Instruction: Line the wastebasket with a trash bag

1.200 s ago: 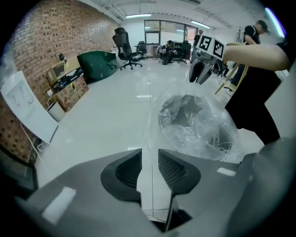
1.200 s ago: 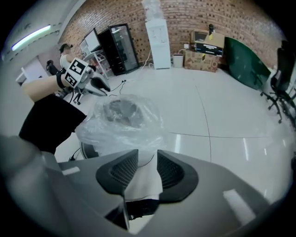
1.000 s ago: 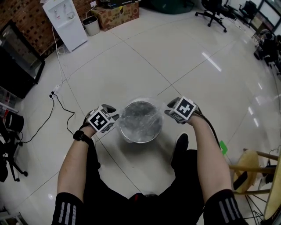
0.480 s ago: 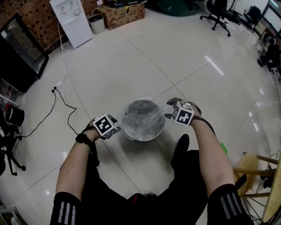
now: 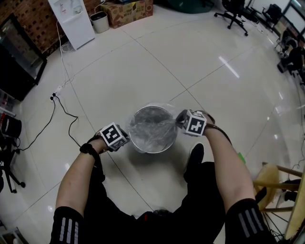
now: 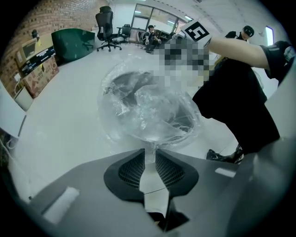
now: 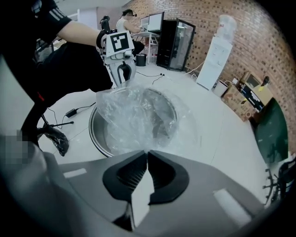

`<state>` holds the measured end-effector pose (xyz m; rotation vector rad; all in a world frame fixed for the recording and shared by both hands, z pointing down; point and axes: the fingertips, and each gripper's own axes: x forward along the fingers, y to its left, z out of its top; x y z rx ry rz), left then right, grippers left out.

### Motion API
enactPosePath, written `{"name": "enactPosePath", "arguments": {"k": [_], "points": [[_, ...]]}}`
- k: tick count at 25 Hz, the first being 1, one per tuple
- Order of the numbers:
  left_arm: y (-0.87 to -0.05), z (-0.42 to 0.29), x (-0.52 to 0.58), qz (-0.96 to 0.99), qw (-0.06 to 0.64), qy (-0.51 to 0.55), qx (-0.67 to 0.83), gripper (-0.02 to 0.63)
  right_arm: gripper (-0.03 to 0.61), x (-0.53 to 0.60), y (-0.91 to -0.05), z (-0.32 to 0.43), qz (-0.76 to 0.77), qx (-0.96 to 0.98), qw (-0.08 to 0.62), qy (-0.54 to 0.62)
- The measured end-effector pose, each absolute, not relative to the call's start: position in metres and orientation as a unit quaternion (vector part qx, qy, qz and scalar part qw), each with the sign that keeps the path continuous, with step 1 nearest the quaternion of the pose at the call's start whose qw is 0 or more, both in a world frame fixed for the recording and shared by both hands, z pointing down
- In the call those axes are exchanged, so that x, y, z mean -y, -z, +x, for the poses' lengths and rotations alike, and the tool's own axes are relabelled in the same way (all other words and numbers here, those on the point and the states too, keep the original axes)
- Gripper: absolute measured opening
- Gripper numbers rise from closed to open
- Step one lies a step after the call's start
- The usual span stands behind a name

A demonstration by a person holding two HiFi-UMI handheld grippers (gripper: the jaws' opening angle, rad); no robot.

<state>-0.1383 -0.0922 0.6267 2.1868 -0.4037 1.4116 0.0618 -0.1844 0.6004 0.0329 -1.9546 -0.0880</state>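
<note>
A round metal wastebasket (image 5: 135, 139) stands on the floor between my grippers, with a clear trash bag (image 5: 152, 125) bulging in and over its mouth. My left gripper (image 5: 127, 135) is at the rim's left side. In the left gripper view its jaws (image 6: 150, 155) have just been closing and pinch a strip of the bag (image 6: 148, 111). My right gripper (image 5: 180, 121) is at the rim's right side. Its jaws (image 7: 147, 157) have just closed, with the bag's edge (image 7: 134, 118) running into them. The basket's rim (image 7: 95, 134) shows under the film.
The person's shoe (image 5: 195, 155) rests just right of the basket. A black cable (image 5: 62, 112) trails on the floor at left. A white dispenser (image 5: 71, 21), small bin (image 5: 99, 21) and cardboard box (image 5: 126, 10) stand at the far wall. A wooden stool (image 5: 274, 186) is at right.
Both grippers came down and in to the basket's rim. The right gripper rolled, and the bag's edge is now stretched between the two sides.
</note>
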Motion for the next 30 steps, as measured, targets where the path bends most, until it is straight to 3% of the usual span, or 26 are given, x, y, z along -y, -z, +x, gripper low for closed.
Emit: {"name": "enactPosePath", "arguments": {"k": [4, 12, 20, 30], "points": [[-0.618, -0.136, 0.087, 0.808, 0.253, -0.511, 0.145, -0.006, 0.012, 0.174, -0.590, 0.069, 0.005, 0.839, 0.544, 0.003], [-0.626, -0.129, 0.051, 0.815, 0.238, -0.524, 0.072, -0.006, 0.012, 0.135, -0.582, 0.079, -0.060, 0.847, 0.523, -0.066], [-0.651, -0.137, 0.037, 0.780, 0.260, -0.566, 0.054, -0.006, 0.012, 0.105, -0.619, 0.106, -0.102, 0.811, 0.557, -0.148], [-0.687, -0.139, 0.032, 0.748, 0.264, -0.606, 0.052, -0.006, 0.012, 0.103, -0.660, 0.116, -0.109, 0.772, 0.612, -0.134]]}}
